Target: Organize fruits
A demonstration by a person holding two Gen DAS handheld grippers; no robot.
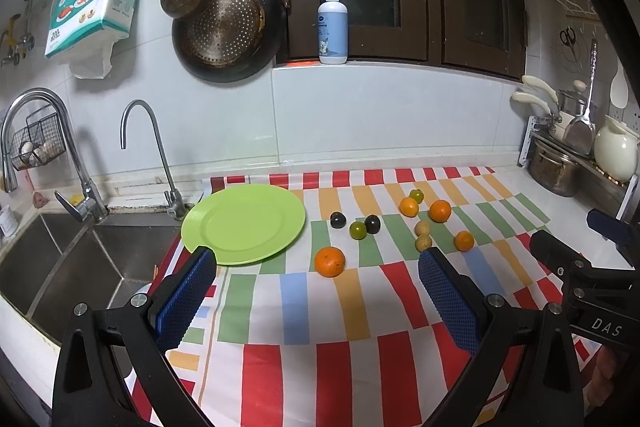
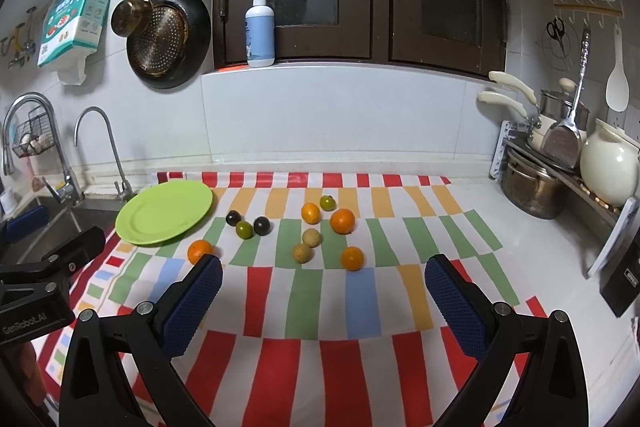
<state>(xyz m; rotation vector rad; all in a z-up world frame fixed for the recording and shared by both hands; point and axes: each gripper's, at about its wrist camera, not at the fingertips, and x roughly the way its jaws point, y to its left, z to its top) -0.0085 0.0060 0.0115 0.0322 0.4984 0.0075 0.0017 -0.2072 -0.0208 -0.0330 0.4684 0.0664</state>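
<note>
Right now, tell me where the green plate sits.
In both wrist views the green plate lies empty at the left end of the striped cloth, beside the sink; its nearest fruit is a dark plum to its right.

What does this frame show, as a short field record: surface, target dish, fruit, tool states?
surface: striped cloth on a kitchen counter beside the sink
dish: green plate, nothing on it
fruit: ten pieces loose on the cloth, right of the plate
nearest to plate: orange, dark plum
left tool: open, holding nothing
right tool: open, holding nothing
</note>
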